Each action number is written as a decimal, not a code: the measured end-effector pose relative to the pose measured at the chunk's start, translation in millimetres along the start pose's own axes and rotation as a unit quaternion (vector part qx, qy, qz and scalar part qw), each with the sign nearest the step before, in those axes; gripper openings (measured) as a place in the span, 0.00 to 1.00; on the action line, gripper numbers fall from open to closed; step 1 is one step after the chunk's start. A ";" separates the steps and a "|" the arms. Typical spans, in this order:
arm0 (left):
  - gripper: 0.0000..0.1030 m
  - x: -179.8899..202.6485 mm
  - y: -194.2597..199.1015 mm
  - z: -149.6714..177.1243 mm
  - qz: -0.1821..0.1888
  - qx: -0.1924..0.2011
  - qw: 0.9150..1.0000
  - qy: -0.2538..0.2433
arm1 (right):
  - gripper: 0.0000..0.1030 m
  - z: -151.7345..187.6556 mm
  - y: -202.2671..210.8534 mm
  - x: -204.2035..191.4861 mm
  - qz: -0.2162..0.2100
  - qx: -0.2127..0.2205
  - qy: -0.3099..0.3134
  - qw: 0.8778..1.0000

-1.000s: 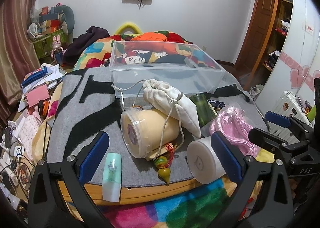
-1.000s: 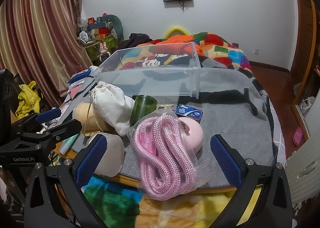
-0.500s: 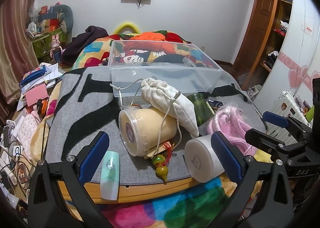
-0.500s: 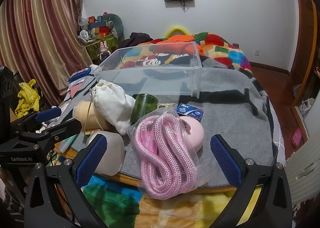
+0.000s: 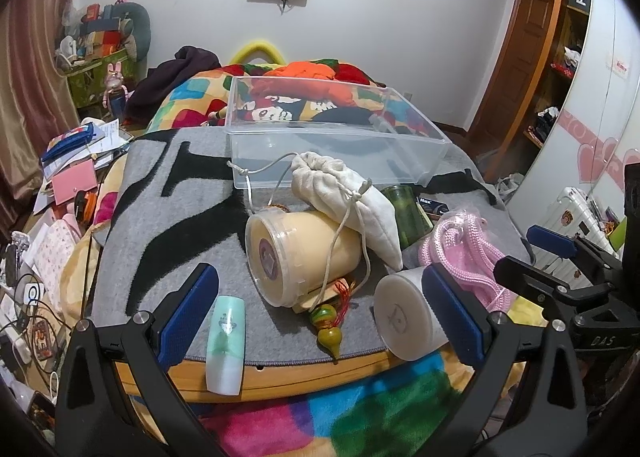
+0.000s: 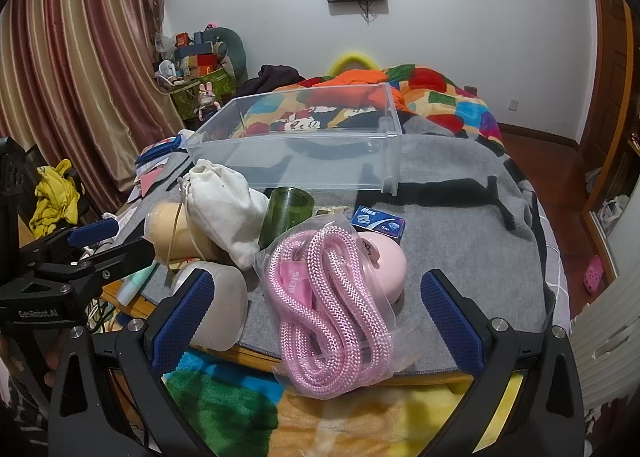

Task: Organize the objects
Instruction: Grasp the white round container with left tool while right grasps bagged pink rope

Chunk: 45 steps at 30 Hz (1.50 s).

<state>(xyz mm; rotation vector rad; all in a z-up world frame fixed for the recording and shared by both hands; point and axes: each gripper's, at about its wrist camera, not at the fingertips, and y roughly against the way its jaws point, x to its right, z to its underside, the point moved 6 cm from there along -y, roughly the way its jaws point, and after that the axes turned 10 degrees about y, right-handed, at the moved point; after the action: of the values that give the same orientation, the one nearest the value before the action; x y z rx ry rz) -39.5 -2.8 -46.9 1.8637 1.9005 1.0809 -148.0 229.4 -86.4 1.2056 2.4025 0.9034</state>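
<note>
Both grippers hover at the near edge of the grey mat [image 5: 160, 225], and neither has a hold on anything. The left gripper [image 5: 320, 311] has its blue-padded fingers [image 5: 188, 313] spread wide, framing a cream tub [image 5: 300, 253] lying on its side, a mint-green tube [image 5: 226, 341] overhanging the mat's front edge, and a small green-and-yellow gourd charm [image 5: 329, 327]. A white drawstring pouch [image 5: 348, 197] is draped over the tub, its cord trailing down the front. Just inside the left gripper's right finger sits a white cylinder [image 5: 404, 315], also on its side. The right gripper [image 6: 320, 313] is spread just as wide, its fingers [image 6: 452, 323] either side of a bagged coil of pink rope [image 6: 332, 309] that leans on a pink rounded case [image 6: 384, 261]. Behind the rope stand a green glass [image 6: 286, 213] and a small blue box [image 6: 378, 219]. The clear plastic bin [image 6: 304, 161] sits beyond the pile, farther back on the mat, with nothing visible inside.
</note>
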 end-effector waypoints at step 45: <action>1.00 49.0 -21.1 26.8 0.008 -0.043 0.998 -0.040 | 1.00 22.7 -7.3 28.7 0.009 -0.026 0.017 0.999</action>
<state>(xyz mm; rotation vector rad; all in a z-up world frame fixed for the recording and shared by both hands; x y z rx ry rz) -44.3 54.1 -64.3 1.8486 1.7712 1.0591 -157.9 258.1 -108.1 1.2049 2.3826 0.9935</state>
